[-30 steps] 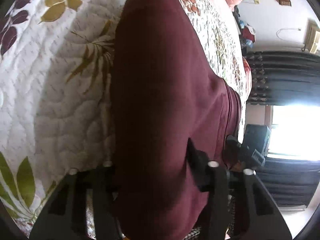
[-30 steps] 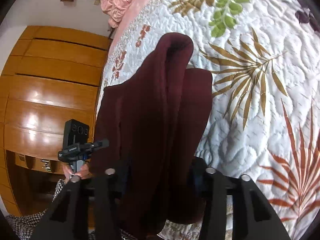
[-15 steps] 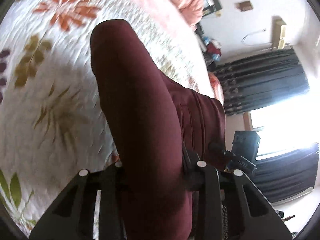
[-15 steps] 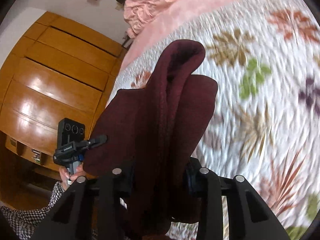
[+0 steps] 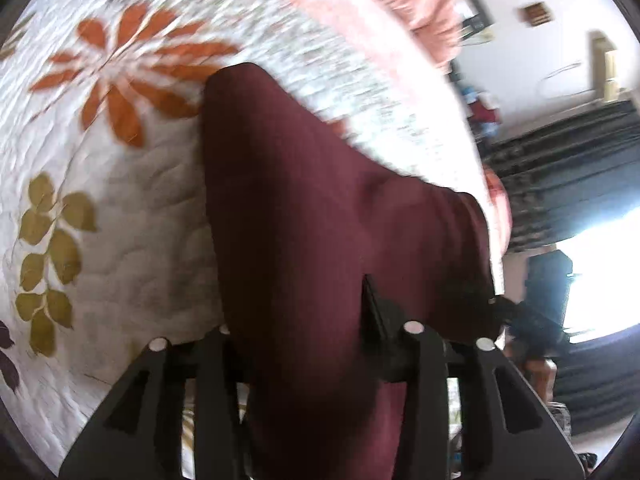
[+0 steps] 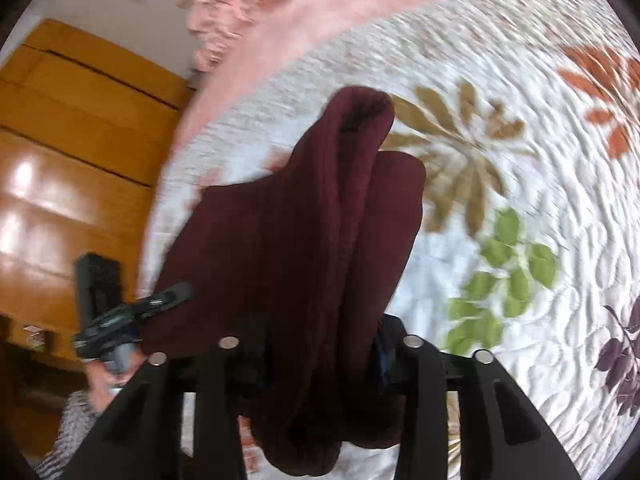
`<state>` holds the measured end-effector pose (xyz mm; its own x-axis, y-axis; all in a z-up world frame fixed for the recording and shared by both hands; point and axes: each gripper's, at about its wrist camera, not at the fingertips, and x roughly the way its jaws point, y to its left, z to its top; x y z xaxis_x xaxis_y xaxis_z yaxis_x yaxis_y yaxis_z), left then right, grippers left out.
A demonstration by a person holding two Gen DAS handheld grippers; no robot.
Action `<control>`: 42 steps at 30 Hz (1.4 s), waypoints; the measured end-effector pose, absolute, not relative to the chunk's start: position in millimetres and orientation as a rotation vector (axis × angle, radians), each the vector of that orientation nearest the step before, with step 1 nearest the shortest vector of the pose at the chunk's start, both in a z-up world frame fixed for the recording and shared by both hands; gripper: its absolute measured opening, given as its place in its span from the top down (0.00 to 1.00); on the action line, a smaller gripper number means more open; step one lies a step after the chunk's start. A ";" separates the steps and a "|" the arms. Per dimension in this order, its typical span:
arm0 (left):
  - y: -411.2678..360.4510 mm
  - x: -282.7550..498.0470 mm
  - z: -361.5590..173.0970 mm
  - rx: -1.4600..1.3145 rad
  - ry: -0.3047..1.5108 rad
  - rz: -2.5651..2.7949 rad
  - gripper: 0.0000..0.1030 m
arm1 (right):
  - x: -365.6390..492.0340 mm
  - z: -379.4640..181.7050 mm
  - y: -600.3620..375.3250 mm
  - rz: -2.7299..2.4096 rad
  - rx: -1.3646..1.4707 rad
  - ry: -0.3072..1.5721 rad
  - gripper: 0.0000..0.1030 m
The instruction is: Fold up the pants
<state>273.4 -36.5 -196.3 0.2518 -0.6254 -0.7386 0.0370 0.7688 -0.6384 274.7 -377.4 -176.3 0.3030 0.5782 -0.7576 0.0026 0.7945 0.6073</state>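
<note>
The maroon pants (image 5: 304,232) hang lifted over the quilted bed, held at two points along one edge. My left gripper (image 5: 304,332) is shut on the cloth, which drapes over its fingers and hides the tips. My right gripper (image 6: 316,344) is shut on a thick bunch of the same pants (image 6: 320,240), folded in layers. In the left wrist view the right gripper (image 5: 520,316) grips the far edge of the cloth. In the right wrist view the left gripper (image 6: 132,312) holds the far corner.
The white quilt (image 5: 100,168) with leaf and flower prints (image 6: 500,272) lies below. A pink blanket (image 6: 280,8) lies at the head of the bed. A wooden wardrobe (image 6: 72,152) stands on one side, dark curtains (image 5: 568,160) and a bright window on the other.
Both grippers have carried the pants forward toward the head of the bed. The pink blanket and the orange flower print have come into view; the views are motion-blurred.
</note>
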 end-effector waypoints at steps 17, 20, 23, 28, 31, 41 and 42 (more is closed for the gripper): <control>-34.1 204.7 -125.6 -0.194 0.979 -0.203 0.14 | 189.2 -118.2 -383.7 0.407 0.541 0.901 0.32; -42.6 204.8 -147.1 -0.153 1.051 -0.174 0.14 | 188.1 -131.1 -377.8 0.340 0.491 0.960 0.33; -32.4 198.1 -167.0 -0.187 1.086 -0.165 0.12 | 191.0 -167.5 -379.4 0.233 0.443 1.094 0.33; -23.5 198.0 -166.4 -0.255 1.126 -0.167 0.13 | 188.3 -175.8 -384.3 0.220 0.467 1.094 0.30; -30.5 182.6 -138.5 -0.180 1.072 -0.163 0.12 | 170.9 -147.3 -379.0 0.179 0.372 1.063 0.30; -50.5 124.9 -99.8 -0.070 1.036 -0.164 0.07 | 113.1 -97.2 -352.2 0.144 0.303 1.026 0.12; -50.5 120.5 -97.7 -0.059 1.039 -0.147 0.07 | 108.8 -95.2 -350.6 0.138 0.301 1.033 0.11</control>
<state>120.5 -50.5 -97.7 0.4985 -0.1492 -0.8540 0.0937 0.9886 -0.1181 108.8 -350.6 -95.2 0.5085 0.2531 -0.8230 0.0285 0.9504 0.3099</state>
